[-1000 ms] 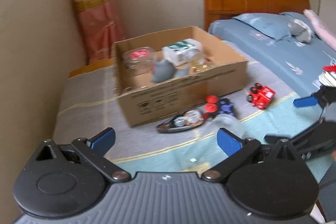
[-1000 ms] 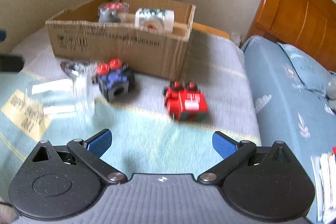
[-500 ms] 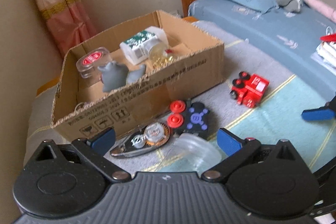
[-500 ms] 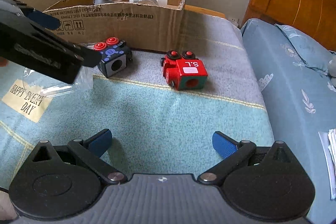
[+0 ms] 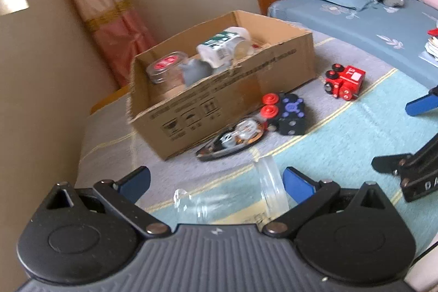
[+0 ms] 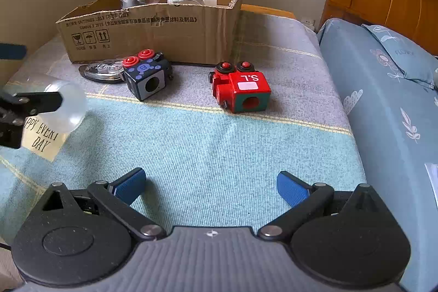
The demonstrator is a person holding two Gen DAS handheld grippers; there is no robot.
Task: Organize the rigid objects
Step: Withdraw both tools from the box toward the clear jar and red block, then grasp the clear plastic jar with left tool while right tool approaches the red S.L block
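Left wrist view: left tool (image 5: 216, 182) spread wide, straddling the clear jar (image 5: 232, 199) lying on its side on the bed, nearer than the cardboard box (image 5: 219, 100), lined up for a grip.
Right wrist view: right tool (image 6: 210, 186) wide, empty, facing the red train (image 6: 241, 86) just before the box, likely its pick.

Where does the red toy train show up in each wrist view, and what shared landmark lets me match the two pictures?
Left wrist: the red toy train sits right of centre in the upper half, on the grey blanket, right of the cardboard box.
Right wrist: the red toy train is just right of centre, below the box's right corner.
Shared landmark: the cardboard box.
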